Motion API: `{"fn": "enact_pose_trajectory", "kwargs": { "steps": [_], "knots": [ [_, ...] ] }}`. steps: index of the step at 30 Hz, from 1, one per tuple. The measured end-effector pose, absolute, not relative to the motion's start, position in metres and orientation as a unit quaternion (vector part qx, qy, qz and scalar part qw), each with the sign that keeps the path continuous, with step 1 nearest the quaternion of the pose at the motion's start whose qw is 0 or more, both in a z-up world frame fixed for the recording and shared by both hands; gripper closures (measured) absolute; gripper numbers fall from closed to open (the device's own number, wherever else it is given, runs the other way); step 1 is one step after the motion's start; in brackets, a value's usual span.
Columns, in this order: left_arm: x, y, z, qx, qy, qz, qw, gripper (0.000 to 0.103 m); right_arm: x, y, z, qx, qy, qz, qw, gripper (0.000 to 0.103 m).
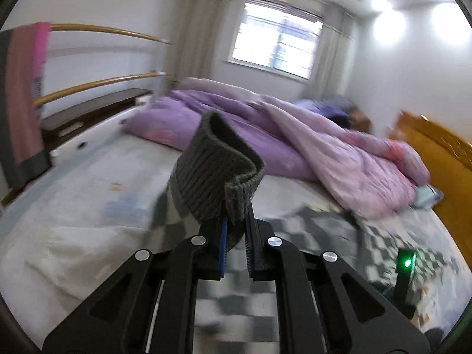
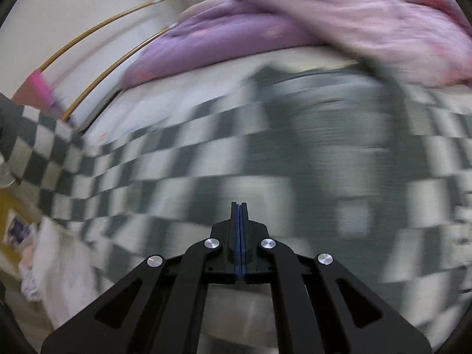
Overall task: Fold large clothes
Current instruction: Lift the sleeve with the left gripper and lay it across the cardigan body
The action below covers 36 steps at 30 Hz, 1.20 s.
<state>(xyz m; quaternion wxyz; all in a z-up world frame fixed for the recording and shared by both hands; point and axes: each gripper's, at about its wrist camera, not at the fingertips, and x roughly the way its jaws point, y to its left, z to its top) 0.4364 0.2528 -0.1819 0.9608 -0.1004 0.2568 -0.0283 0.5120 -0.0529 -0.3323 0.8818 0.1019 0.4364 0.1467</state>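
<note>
While the left gripper (image 1: 236,221) pinches the grey ribbed cuff (image 1: 212,171) of the checked sweater (image 2: 206,159), lifting it above the bed (image 1: 88,183), the right gripper (image 2: 239,209) hovers closed and empty over the sweater, spread below near the purple quilt (image 1: 236,124).

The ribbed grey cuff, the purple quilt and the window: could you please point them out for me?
ribbed grey cuff (image 1: 212,174), left wrist view, on its ribbed face.
purple quilt (image 1: 188,118), left wrist view, on its near purple fold.
window (image 1: 274,38), left wrist view, on the glass.
</note>
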Motion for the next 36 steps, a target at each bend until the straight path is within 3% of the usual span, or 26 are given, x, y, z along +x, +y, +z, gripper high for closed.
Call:
{"fn": "enact_pose_trajectory", "kwargs": {
  "steps": [10,18,36],
  "knots": [
    [0.467,0.077,-0.221,-0.108,0.31,-0.105,0.939,0.093,0.479,-0.268,-0.342,0.133,0.449,-0.005,0.884,0.102],
    [0.486,-0.031,-0.268,-0.048,0.354,-0.102,0.929,0.093,0.486,-0.301,-0.383,0.161,0.483,0.024,0.86,0.103],
    [0.513,-0.084,-0.355,-0.037,0.433,-0.069,0.898,0.092,0.482,-0.317,-0.392,0.196,0.467,0.061,0.86,0.103]
  ]
}}
